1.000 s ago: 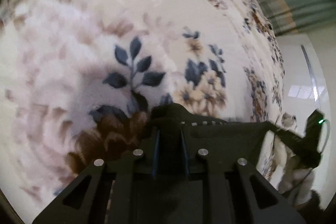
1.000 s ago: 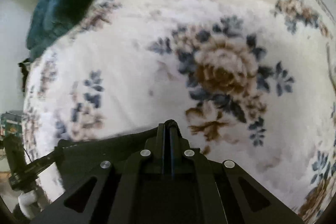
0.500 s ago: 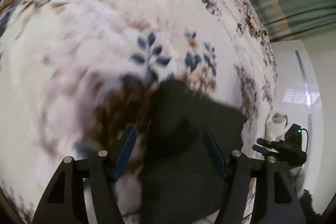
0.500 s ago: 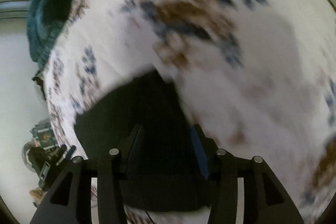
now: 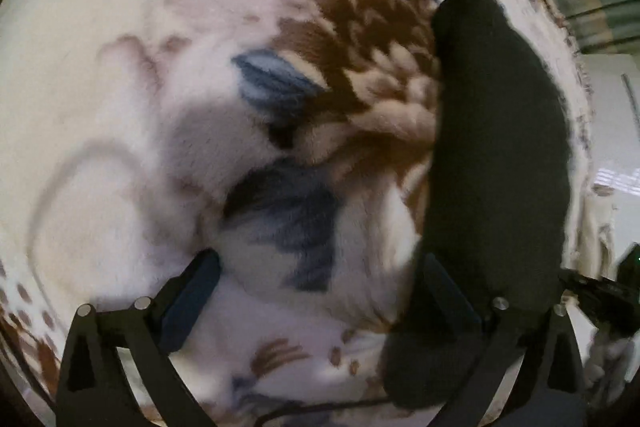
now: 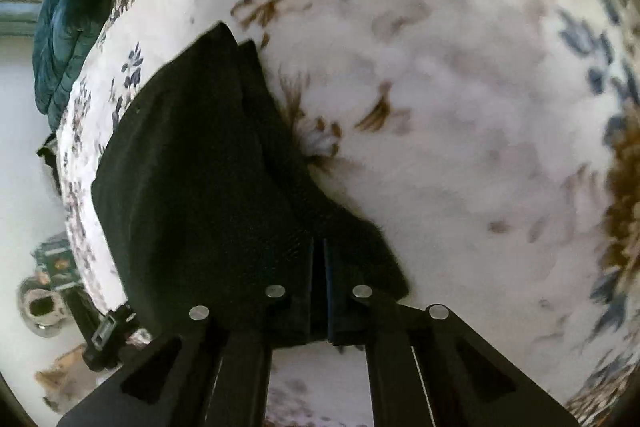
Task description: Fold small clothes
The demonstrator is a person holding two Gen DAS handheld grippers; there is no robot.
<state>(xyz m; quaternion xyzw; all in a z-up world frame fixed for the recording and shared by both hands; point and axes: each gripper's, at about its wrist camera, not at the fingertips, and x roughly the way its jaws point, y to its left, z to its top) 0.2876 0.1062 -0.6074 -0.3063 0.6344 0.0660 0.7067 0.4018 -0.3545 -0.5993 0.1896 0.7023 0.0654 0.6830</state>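
Note:
A small black garment [image 5: 500,147] lies on a floral fleece blanket [image 5: 120,87]. In the left wrist view it runs along the right side, past the right finger. My left gripper [image 5: 316,283] is open and empty, low over the blanket to the left of the garment. In the right wrist view the black garment [image 6: 192,167] lies folded, with layered edges at its top. My right gripper [image 6: 319,267] is shut on the garment's near edge.
A dark teal quilt [image 6: 68,19] is bunched at the far left of the bed. The bed edge falls to a pale floor [image 6: 20,219] with small objects. The other gripper's body [image 5: 600,291] shows at the right.
My left gripper has opened, released the black garment and shifted left. My right gripper, open half a second ago, has shut on the garment's edge.

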